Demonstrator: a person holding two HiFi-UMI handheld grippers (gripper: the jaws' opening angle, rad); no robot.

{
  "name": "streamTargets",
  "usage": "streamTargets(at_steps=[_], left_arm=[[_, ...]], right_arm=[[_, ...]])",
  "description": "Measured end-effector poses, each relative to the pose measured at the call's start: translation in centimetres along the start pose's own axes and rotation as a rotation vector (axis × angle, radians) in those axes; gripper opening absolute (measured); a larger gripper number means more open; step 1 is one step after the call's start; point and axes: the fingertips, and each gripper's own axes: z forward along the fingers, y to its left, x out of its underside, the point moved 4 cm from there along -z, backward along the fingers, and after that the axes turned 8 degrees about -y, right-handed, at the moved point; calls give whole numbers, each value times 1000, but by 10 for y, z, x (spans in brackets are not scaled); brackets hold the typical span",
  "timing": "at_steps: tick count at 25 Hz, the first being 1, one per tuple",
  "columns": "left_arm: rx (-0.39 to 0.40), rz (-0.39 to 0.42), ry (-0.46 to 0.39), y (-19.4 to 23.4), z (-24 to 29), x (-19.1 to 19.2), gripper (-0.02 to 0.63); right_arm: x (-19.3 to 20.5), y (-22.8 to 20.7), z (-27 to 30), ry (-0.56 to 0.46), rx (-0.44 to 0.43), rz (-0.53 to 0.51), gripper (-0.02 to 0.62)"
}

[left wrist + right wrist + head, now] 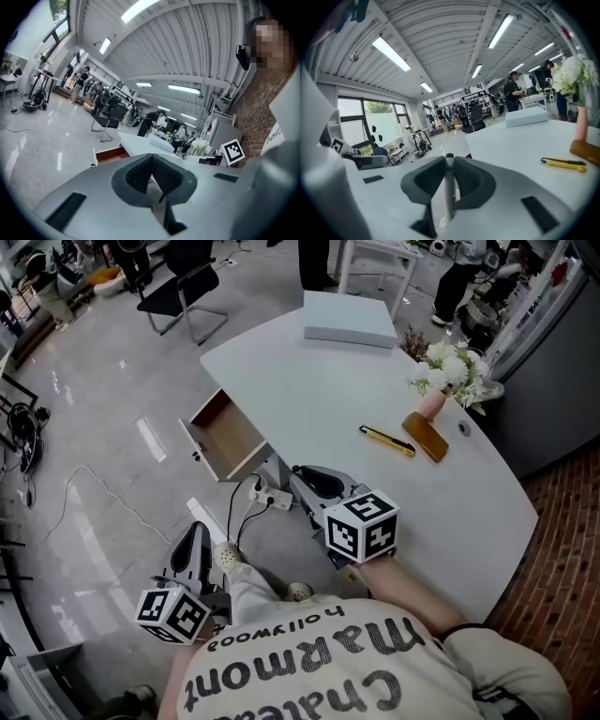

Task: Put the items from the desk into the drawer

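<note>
Left gripper (194, 538) and right gripper (316, 482) hover low beside the desk (309, 381) (both clenched, empty).

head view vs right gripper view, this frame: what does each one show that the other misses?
Only the head view: the inside of the open drawer, which is bare, and the power strip on the floor by the desk. Only the right gripper view: the right tongs seen end-on, jaws together with nothing between them, plus the ceiling lights. Both: the yellow tool, the flat grey box, the flowers and the brown object beside them, all on the desk.
</note>
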Motion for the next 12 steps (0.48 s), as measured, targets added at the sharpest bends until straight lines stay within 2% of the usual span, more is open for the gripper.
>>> streamTargets(at_steps=[7,12], left_arm=[[-35,-57,-23,41,12,-16,-2],[-32,-74,-22,79,32,-33,-2]], right_arm=[[1,8,54,31,-13,-13,69],[-3,19,96,54,-16,-29,71]])
